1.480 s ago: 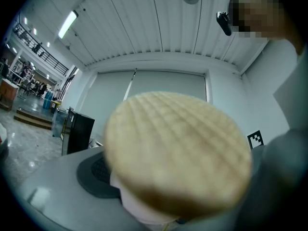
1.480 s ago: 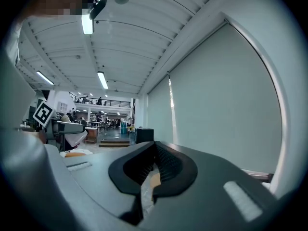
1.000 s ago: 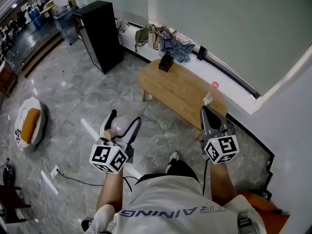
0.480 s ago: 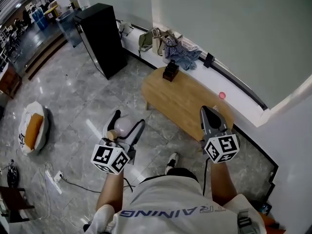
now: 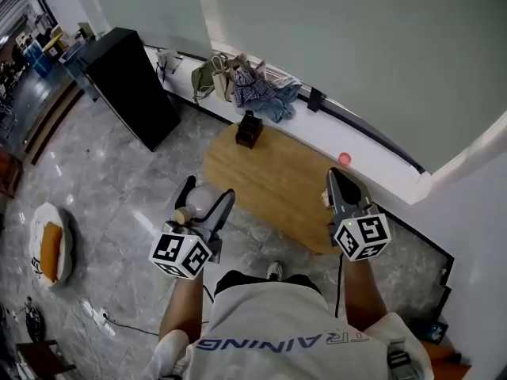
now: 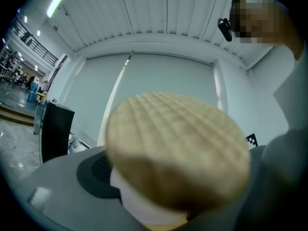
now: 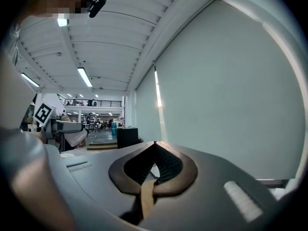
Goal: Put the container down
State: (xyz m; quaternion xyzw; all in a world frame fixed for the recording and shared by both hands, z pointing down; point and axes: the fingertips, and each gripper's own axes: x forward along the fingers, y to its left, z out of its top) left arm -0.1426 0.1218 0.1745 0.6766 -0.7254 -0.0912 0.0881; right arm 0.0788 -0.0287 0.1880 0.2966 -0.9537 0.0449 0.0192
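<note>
In the head view my left gripper [image 5: 207,190] is shut on a pale round container [image 5: 203,203] with a tan lid, held level near the left edge of a low wooden table [image 5: 273,176]. The left gripper view is filled by the container's ribbed tan lid [image 6: 178,143] and white body, with a grey finger [image 6: 62,186] pressing on each side. My right gripper [image 5: 338,177] hovers over the table's right end, shut with nothing in it. In the right gripper view its fingertips [image 7: 154,146] meet at a point.
A small black object [image 5: 249,129] stands on the table's far edge. Clothes and bags [image 5: 249,85] lie on the windowsill, which also bears a small pink thing [image 5: 344,158]. A black cabinet [image 5: 131,85] stands at the left. A cushion [image 5: 49,252] lies on the tiled floor.
The person has stepped toward the table, so both grippers now reach over its near edge. The left gripper still holds the container and the right stays shut.
</note>
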